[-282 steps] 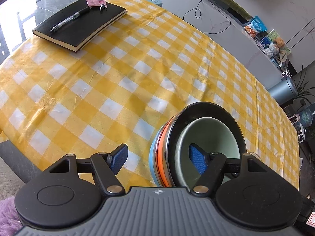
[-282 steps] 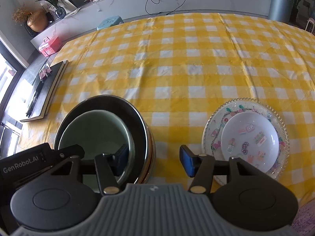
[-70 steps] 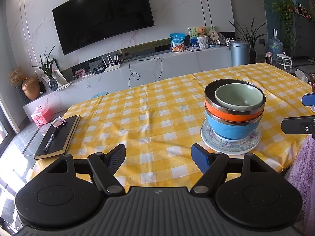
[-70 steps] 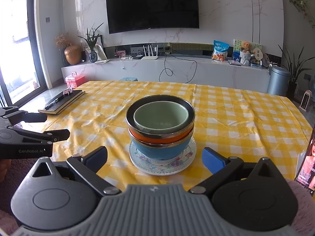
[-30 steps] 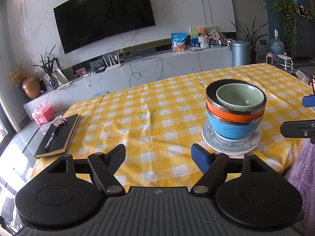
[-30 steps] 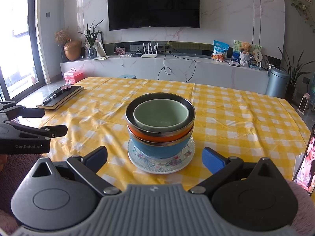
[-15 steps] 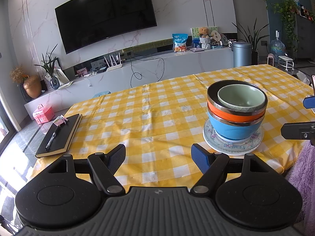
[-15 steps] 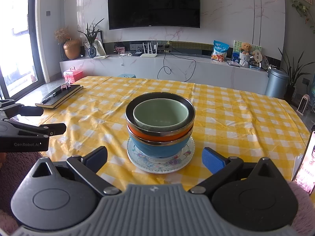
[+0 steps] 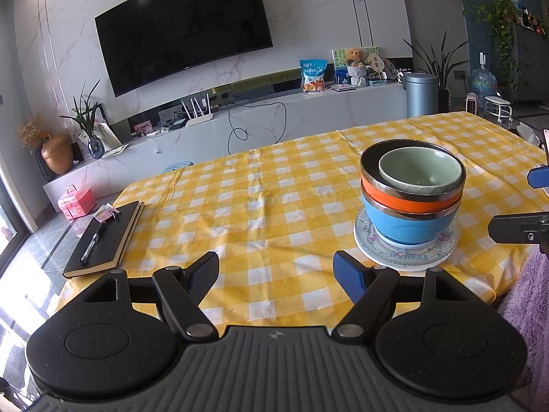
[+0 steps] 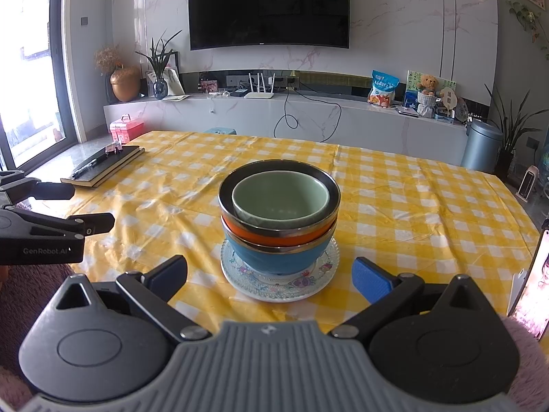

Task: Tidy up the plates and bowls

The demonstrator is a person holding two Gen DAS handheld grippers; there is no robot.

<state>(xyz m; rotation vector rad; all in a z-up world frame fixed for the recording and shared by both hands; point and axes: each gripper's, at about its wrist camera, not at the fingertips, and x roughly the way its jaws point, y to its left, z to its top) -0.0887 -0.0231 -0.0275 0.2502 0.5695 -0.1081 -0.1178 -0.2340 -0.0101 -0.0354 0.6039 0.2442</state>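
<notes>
A stack of bowls stands on a patterned glass plate [image 10: 274,286] on the yellow checked table: a blue bowl [image 10: 274,257] at the bottom, an orange bowl [image 10: 271,237] in it, and a pale green bowl [image 10: 279,195] on top. In the left wrist view the same stack shows at the right, with the green bowl [image 9: 420,171] over the blue bowl [image 9: 408,225] on the plate [image 9: 405,257]. My right gripper [image 10: 269,274] is open just in front of the plate, holding nothing. My left gripper [image 9: 276,274] is open over the table's near edge, left of the stack.
A black notebook [image 9: 104,237] with a pen lies at the table's left end. A phone [image 10: 528,295] stands at the near right edge. Behind the table runs a low marble counter [image 10: 308,116] under a wall television, with a grey bin [image 10: 480,144] beside it.
Both grippers have drawn back from the stack and stayed open; earlier they were at the bowls from above. In the last second the views barely shift.
</notes>
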